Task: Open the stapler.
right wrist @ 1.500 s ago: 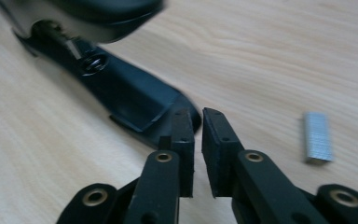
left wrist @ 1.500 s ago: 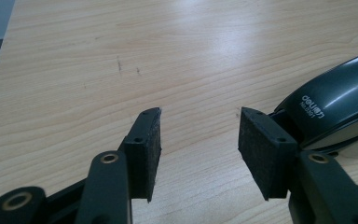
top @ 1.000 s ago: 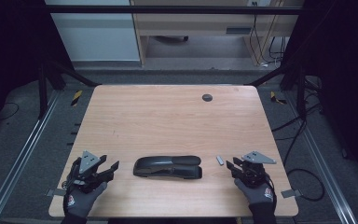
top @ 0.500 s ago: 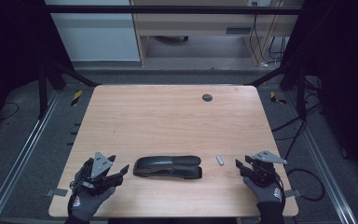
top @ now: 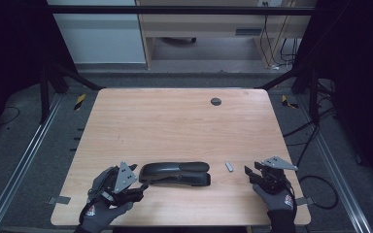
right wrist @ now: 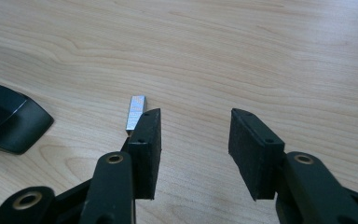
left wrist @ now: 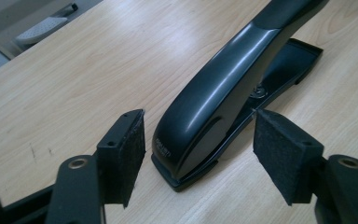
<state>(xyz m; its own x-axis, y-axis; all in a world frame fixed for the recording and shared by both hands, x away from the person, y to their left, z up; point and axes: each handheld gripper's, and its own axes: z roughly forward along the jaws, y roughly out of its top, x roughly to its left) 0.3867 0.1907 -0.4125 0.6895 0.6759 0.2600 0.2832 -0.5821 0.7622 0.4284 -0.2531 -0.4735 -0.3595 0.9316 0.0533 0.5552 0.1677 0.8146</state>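
Left gripper [top: 135, 180] low at the near left, gloved hand [top: 102, 196] behind it, jaws apart and just been opening. Right gripper [top: 252, 174] low at the near right, jaws wide, nothing between them.

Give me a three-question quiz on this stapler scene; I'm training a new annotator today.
1. True or false: the left gripper is clamped on the black stapler.
2. What small silver thing lies on the table between the stapler and the right gripper?
3. Which is nearer the stapler: A) left gripper, B) right gripper?

Key:
1. False: the jaws stand open around its end, pads apart from it.
2. A strip of staples.
3. A.
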